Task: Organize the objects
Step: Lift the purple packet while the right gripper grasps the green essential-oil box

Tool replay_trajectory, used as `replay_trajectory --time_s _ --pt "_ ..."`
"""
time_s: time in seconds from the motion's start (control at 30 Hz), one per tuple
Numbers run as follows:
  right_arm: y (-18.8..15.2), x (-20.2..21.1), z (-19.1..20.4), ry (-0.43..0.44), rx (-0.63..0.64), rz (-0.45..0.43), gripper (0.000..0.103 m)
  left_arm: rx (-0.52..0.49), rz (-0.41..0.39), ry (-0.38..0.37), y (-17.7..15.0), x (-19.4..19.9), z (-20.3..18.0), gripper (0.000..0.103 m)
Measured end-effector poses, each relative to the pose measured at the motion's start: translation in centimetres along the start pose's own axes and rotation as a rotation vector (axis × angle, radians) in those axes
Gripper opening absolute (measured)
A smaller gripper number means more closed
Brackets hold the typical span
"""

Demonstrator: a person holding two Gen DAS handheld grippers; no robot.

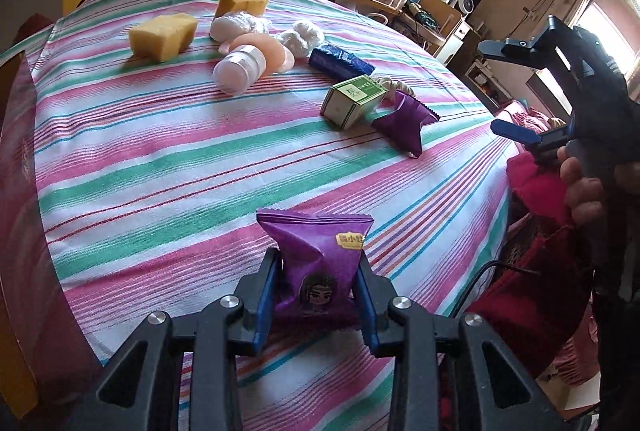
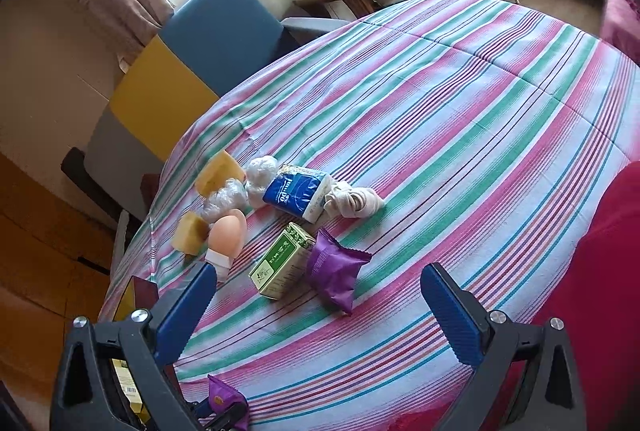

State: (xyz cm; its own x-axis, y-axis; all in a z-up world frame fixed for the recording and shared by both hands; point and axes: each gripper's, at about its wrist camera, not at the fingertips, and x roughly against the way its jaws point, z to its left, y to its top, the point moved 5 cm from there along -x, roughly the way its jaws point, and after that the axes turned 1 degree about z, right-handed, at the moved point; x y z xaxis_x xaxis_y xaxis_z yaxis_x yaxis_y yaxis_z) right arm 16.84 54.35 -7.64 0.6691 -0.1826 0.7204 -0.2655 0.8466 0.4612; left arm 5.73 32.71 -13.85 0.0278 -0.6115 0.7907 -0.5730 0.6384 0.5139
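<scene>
In the left wrist view the left gripper (image 1: pixel 318 295), at lower centre, is clamped on a crinkly purple snack packet (image 1: pixel 316 263), pinched at its sides so it stands upright above the striped cloth (image 1: pixel 160 159), presumably for carrying to a sorting spot. In the upper half lie porous yellow sponges (image 1: pixel 162 37), a smooth pink jar (image 1: pixel 240 69) and a green carton (image 1: pixel 352 99). In the right wrist view the right gripper (image 2: pixel 320 311) holds nothing, jaws spread wide at the bottom, aimed toward a second purple packet (image 2: pixel 334 271) touching that carton at centre, probably the next pick.

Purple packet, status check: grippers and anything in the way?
Left gripper shut on purple packet. Right gripper open, empty. Nothing blocking it on the striped cloth.
</scene>
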Motion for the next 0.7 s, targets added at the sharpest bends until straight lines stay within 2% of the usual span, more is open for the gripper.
replay_trajectory --time_s 0.2,0.27,0.4,0.53,0.7 --pt "-0.1 0.1 0.1 -0.026 0.016 0.001 0.097 -0.037 -0.031 0.012 -0.4 -0.1 -0.2 0.036" --pt "-0.3 -0.1 0.8 -0.041 0.061 0.014 0.096 -0.041 -0.033 0.005 -0.5 -0.1 0.0 0.036" --pt "-1.2 -2.0 4.3 -0.086 0.287 0.111 0.096 -0.042 -0.038 -0.007 -0.5 0.0 0.1 0.036" --pt "-2.4 -5.2 8.2 -0.117 0.522 0.214 0.103 -0.034 -0.041 -0.016 -0.5 0.0 0.2 0.036" --pt "-3.1 -9.8 10.3 -0.222 0.775 0.334 0.103 -0.018 -0.041 -0.035 -0.5 0.0 0.4 0.036"
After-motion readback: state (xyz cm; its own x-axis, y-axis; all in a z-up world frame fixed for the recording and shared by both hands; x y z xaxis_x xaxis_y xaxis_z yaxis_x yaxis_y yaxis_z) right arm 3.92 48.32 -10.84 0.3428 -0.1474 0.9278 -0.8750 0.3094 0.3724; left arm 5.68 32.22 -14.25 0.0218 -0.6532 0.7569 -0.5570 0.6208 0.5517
